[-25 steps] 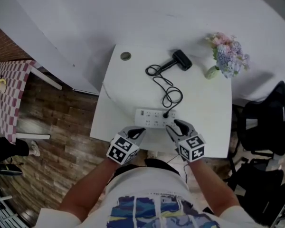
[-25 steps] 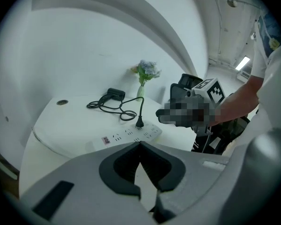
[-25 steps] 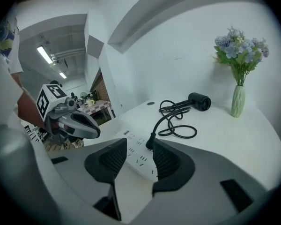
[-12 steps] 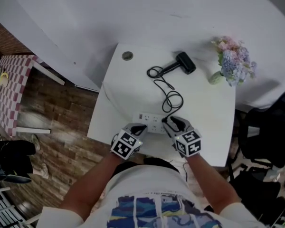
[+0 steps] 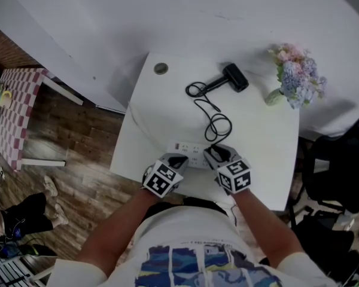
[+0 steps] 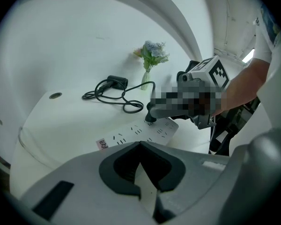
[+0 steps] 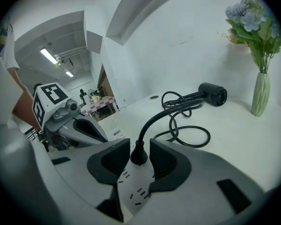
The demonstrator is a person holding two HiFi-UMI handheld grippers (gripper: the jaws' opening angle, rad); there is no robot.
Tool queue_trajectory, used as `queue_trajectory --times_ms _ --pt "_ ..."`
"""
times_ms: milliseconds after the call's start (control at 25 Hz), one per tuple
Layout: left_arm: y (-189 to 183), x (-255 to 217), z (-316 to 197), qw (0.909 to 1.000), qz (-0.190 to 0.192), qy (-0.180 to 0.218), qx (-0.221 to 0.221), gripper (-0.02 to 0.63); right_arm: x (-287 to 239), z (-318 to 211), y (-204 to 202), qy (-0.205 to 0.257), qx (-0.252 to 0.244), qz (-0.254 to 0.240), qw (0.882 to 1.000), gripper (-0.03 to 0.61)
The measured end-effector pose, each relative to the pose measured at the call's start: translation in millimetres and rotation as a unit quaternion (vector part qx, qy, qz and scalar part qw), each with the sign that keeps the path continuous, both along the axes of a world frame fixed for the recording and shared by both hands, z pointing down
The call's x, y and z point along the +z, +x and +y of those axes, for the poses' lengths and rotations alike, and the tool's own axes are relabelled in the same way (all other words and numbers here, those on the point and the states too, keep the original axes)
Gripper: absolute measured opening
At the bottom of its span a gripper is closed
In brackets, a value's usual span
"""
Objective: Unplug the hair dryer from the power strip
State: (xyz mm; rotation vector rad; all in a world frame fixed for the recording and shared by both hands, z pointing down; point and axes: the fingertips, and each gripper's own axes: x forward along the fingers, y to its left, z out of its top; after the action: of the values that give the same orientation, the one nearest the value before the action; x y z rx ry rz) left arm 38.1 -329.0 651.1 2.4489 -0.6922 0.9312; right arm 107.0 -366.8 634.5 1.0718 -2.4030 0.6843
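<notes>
A white power strip (image 5: 190, 154) lies near the front edge of the white table (image 5: 260, 142). The hair dryer's black plug (image 7: 138, 156) stands in the strip, and its cord (image 5: 217, 124) loops back to the black hair dryer (image 5: 234, 76). My right gripper (image 7: 139, 148) straddles the plug with its jaws closing. The plug stands between the pads, with only thin gaps at its sides. My left gripper (image 5: 175, 160) sits at the strip's left end (image 6: 105, 143), shut with nothing in it.
A pale vase of flowers (image 5: 294, 73) stands at the table's back right corner. A round cable grommet (image 5: 161, 69) is at the back left. A black chair (image 5: 338, 160) is to the right, and a checkered table (image 5: 12, 118) to the left over wooden floor.
Both grippers have come forward and down to the power strip. The right jaws have moved around the plug and narrowed on it.
</notes>
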Motion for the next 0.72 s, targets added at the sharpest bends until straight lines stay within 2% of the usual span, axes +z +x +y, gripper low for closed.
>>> queue_trajectory --times_ms 400,720 --pt "0.5 6.7 2.1 0.9998 -0.005 -0.021 -0.003 0.002 3.3 1.4 -3.4 0.006 -0.006 0.017 1.000 0.091" --pt "0.5 6.8 2.4 0.9998 -0.007 -0.021 -0.002 0.002 0.9 2.0 -2.8 0.012 0.000 0.018 1.000 0.076"
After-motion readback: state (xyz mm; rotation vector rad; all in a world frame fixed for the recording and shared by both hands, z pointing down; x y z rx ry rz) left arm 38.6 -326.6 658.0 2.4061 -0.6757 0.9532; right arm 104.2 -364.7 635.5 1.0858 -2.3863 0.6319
